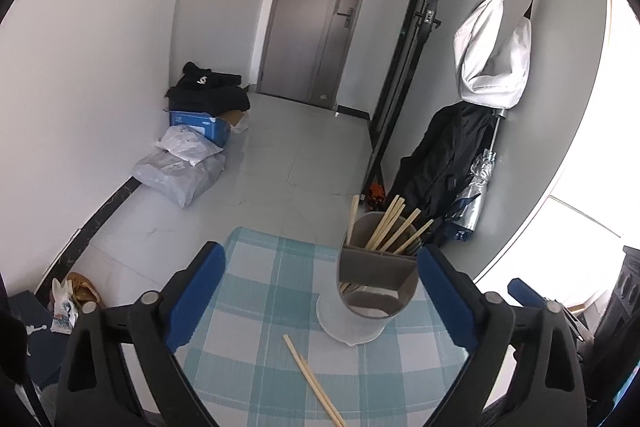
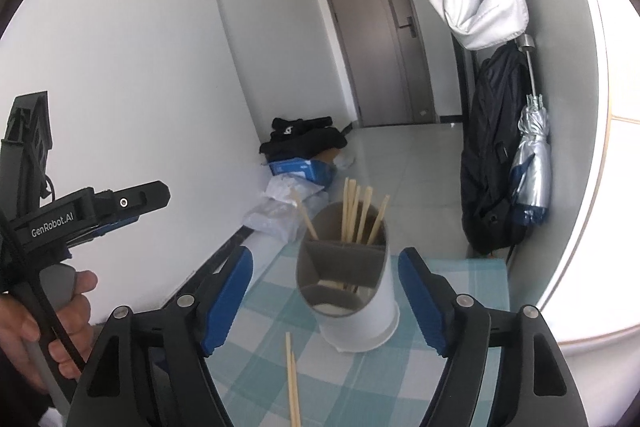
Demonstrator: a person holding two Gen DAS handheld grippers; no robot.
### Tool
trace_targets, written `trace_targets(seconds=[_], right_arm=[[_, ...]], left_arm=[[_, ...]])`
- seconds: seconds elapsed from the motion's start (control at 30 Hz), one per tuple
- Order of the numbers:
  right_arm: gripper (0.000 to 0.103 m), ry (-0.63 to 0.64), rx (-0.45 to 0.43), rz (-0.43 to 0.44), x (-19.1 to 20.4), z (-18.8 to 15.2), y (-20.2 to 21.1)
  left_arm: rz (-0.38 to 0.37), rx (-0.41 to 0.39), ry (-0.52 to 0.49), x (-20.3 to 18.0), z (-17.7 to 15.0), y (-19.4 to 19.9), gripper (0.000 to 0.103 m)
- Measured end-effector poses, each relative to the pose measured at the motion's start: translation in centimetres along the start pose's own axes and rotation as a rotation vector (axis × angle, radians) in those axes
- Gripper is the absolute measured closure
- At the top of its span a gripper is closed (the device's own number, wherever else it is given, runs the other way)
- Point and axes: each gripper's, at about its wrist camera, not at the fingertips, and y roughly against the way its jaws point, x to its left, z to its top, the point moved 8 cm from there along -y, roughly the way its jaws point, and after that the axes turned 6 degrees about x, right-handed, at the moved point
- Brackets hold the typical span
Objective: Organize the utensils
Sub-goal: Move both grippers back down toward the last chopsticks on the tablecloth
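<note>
The chopsticks (image 2: 354,213) look like pale, matt wood, the utensil holder (image 2: 352,291) like smooth white plastic with a matt grey insert, the worktop (image 1: 272,307) wears a checked woven cloth, and the fingers (image 2: 228,301) show ribbed blue pads on matt black plastic.

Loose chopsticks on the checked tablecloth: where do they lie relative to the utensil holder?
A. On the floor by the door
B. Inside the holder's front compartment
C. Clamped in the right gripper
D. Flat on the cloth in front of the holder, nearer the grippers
D: the loose chopsticks lie flat on the checked tablecloth, nearer the camera than the utensil holder, and the right gripper stands open around nothing.
</note>
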Motion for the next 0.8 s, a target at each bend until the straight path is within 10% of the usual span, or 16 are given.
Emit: trace_targets(seconds=[0.8], right_arm=[[0.01,0.079,0.094,-0.06,1.2,-6.4,-3.0]], left_arm=[[0.055,0.048,0.099,4.8,-6.7,-3.5,0.001]])
